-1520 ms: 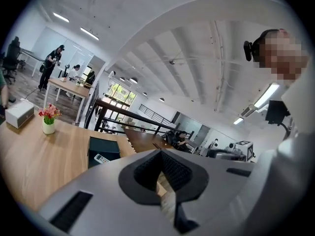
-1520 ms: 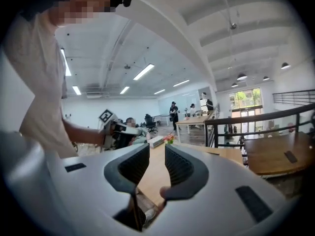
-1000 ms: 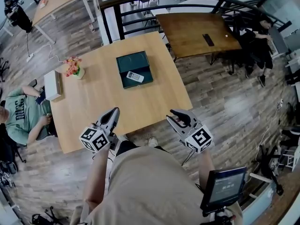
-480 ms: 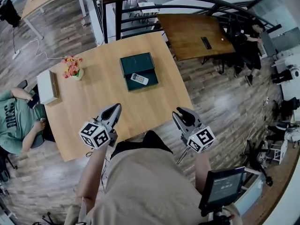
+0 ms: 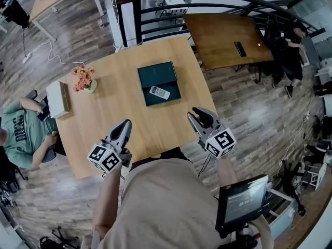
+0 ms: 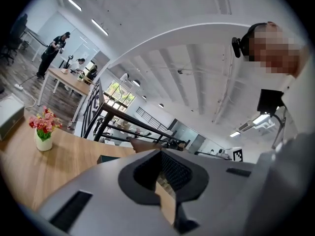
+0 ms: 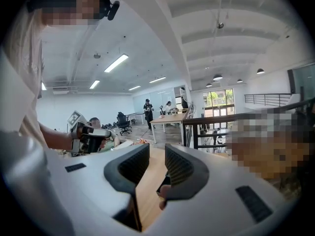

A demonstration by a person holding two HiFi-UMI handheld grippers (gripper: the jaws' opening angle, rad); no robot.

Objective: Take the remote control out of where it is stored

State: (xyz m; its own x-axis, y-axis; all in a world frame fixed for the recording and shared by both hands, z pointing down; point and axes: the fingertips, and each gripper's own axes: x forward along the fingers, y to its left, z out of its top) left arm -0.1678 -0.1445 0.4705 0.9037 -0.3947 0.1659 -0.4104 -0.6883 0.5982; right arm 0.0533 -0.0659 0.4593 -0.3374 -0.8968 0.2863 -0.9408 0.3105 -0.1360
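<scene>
1. The remote control [image 5: 160, 92] is lying in the dark green box [image 5: 155, 72], toward the box's near edge, around the middle of the tabletop [image 5: 119, 108]. Nothing is touching it.
2. The left claw [image 5: 126, 124] is hovering over the tabletop's near edge, well apart from the box. Its jaws are pressing together and holding nothing.
3. The right claw [image 5: 196, 113] is hovering by the near right corner, nearer to the box yet apart from it. Its jaws are standing at a narrow slit with nothing between them.
4. Judged progress: the task is sitting at its approach stage, with no grasp made.
5. Judged as remaining: opening one claw, reaching into the box, closing on the remote control, and lifting it clear.
</scene>
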